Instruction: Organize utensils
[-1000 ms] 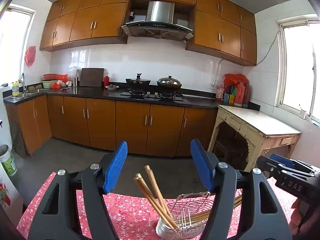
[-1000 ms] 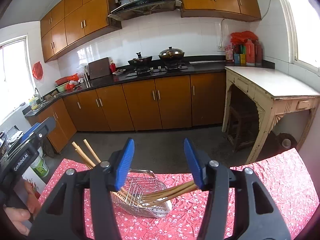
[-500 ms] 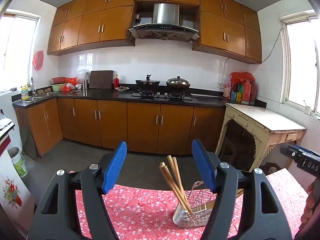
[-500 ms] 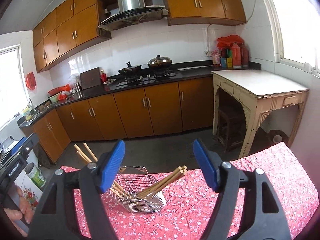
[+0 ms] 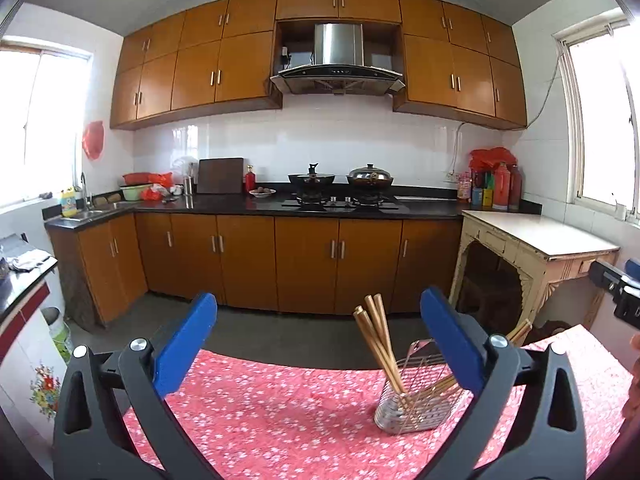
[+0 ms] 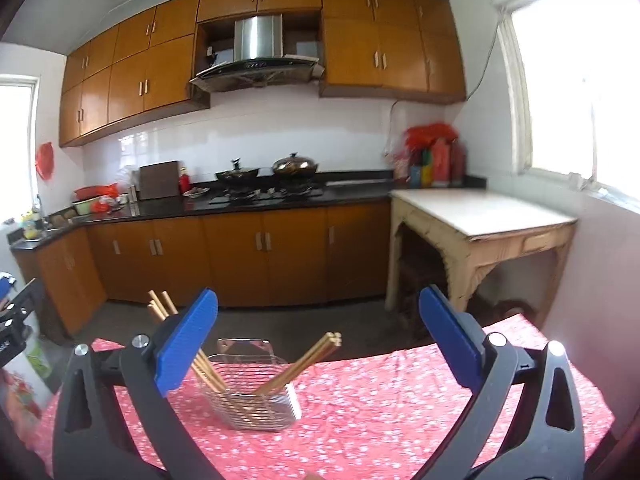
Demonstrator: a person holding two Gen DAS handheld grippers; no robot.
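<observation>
A wire metal utensil basket (image 5: 416, 408) stands on the red flowered tablecloth (image 5: 280, 412), with two bundles of wooden chopsticks (image 5: 376, 344) leaning out of it. It also shows in the right wrist view (image 6: 256, 400), with chopsticks (image 6: 308, 364) leaning left and right. My left gripper (image 5: 318, 340) is open and empty, held back from the basket, which sits by its right finger. My right gripper (image 6: 318, 340) is open and empty, back from the basket, which sits by its left finger. The other gripper shows at each view's edge (image 5: 616, 292).
The table's far edge (image 5: 320, 360) drops to a dark floor. Beyond stand brown kitchen cabinets (image 5: 304, 264), a black counter with two pans (image 5: 340, 180), and a pale side table (image 5: 536, 240) at the right under a window.
Both grippers have drawn back and up from the basket, which now looks smaller and farther. The right gripper's jaws have opened wider. The chopsticks stay in the basket.
</observation>
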